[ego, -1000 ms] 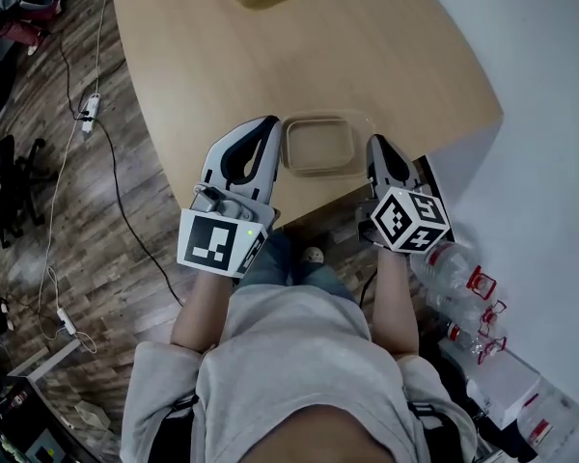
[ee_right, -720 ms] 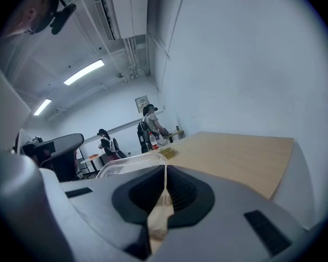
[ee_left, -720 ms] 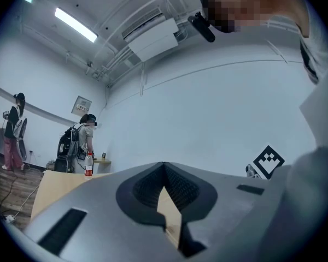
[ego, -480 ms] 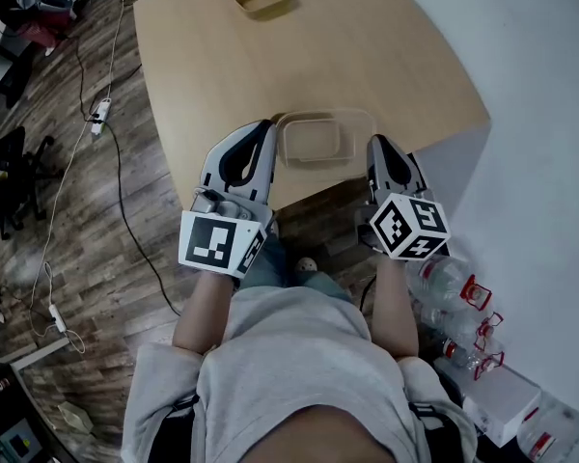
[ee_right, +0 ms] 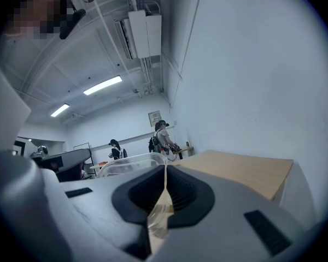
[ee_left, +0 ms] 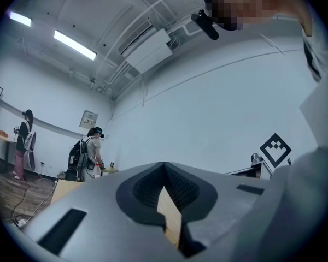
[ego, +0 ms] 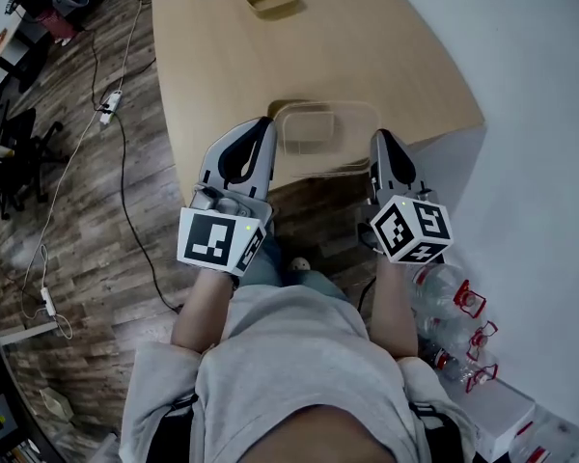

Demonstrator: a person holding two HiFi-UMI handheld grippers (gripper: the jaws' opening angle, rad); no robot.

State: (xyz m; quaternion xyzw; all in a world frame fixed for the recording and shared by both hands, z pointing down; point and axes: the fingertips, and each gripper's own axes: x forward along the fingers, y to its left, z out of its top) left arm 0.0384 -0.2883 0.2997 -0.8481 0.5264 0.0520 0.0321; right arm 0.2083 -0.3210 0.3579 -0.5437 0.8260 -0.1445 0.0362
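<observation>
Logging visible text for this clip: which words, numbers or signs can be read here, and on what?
No text is readable.
Left gripper and right gripper: square black-and-white markers on their cubes, no letters.
Wall notice: too small to read.
Bottles: any print too small to read.
Clear container: no print visible.

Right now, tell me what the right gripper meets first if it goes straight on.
The right gripper seems clamped on the clear container's rim, so that comes first; beyond it only bare tabletop lies ahead, though depth is unclear.
</observation>
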